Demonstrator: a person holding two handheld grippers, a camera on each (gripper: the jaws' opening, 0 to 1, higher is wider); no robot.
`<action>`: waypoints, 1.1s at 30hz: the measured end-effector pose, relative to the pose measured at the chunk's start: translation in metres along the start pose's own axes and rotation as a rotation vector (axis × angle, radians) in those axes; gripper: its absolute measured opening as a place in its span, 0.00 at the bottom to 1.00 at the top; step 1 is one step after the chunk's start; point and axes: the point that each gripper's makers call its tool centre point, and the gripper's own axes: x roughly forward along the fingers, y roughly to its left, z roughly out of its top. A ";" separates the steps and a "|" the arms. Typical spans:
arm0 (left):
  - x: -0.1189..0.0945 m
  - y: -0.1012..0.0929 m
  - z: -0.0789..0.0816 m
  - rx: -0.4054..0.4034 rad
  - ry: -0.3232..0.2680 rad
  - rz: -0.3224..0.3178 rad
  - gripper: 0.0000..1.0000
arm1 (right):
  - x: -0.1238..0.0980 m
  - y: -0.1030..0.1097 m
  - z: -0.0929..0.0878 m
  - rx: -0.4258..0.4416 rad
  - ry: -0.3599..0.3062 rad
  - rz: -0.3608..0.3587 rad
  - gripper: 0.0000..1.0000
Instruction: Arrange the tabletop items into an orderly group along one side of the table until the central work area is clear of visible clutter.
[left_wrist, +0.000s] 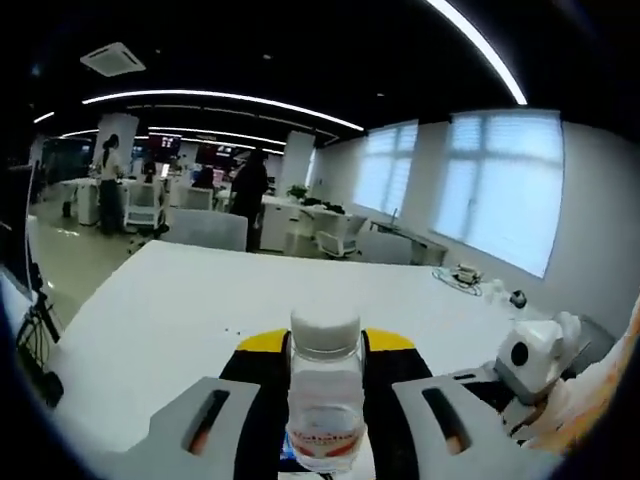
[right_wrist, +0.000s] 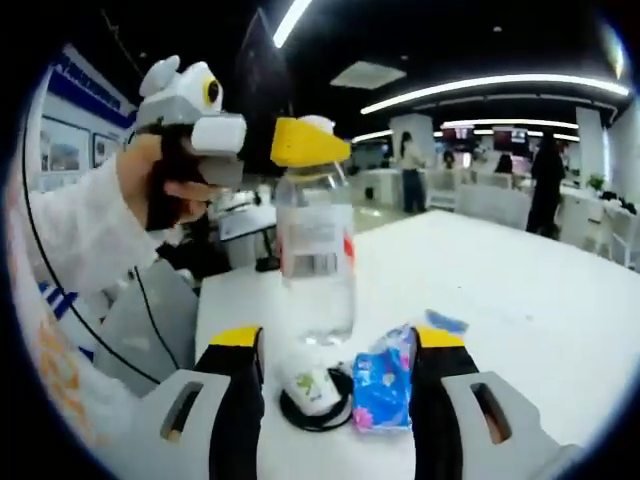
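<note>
In the left gripper view, the left gripper (left_wrist: 325, 375) is clamped on a bottle (left_wrist: 325, 400), held upright between its yellow-tipped jaws. The bottle is clear plastic with a white cap and a white label with red print near its lower part. Beyond the jaw tips the white table (left_wrist: 180, 310) stretches away bare; far off to the right of the gripper a few small items (left_wrist: 470, 277) lie near the table's edge, too small to tell.

In the right gripper view, the right gripper (right_wrist: 335, 355) has its jaws apart, holding nothing. Between them, on the table, lie a small white cup (right_wrist: 312, 390) on its side upon a black ring (right_wrist: 318, 415), and just to its right a blue tissue pack (right_wrist: 382, 390) beside the right jaw. Just past the jaw tips the bottle stands in the air, gripped near its top by the left gripper, which comes in from the left with a hand (right_wrist: 165, 190) behind it.
</note>
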 end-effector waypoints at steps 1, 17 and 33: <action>0.002 0.012 0.000 0.012 0.004 0.021 0.25 | -0.004 -0.004 -0.001 0.011 -0.004 -0.014 0.58; 0.034 0.118 -0.017 0.082 0.083 0.165 0.25 | -0.072 -0.079 -0.049 0.252 0.025 -0.267 0.56; 0.064 0.218 -0.061 0.123 0.195 0.227 0.25 | -0.062 -0.084 -0.065 0.319 0.076 -0.277 0.55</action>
